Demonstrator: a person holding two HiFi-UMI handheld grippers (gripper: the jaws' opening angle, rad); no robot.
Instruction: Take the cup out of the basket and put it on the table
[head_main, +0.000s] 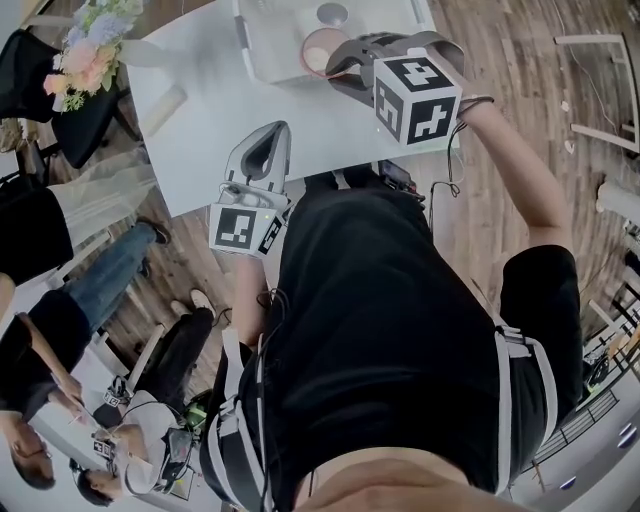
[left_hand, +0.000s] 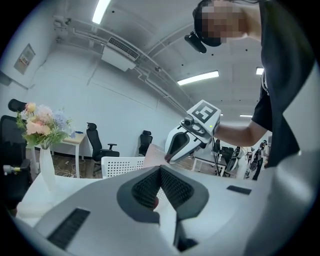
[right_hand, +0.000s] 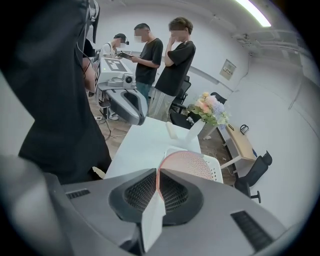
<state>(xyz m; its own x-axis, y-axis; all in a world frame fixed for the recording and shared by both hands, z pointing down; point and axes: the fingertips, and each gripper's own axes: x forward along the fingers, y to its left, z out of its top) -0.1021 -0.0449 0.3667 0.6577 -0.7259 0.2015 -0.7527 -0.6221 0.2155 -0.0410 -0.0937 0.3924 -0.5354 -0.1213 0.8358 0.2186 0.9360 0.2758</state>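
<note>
Pink cup (right_hand: 192, 167) hangs clamped by its rim in the downward-angled right gripper (right_hand: 157, 174); left gripper (left_hand: 160, 171) points level, jaws together.

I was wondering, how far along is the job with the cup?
Done: the right gripper is shut on the pink cup at its rim, and the cup hangs above the white basket. In hand: the carry; it is over the basket, not the bare table. Left: set it on the table and let go. The left gripper is shut, empty.
</note>
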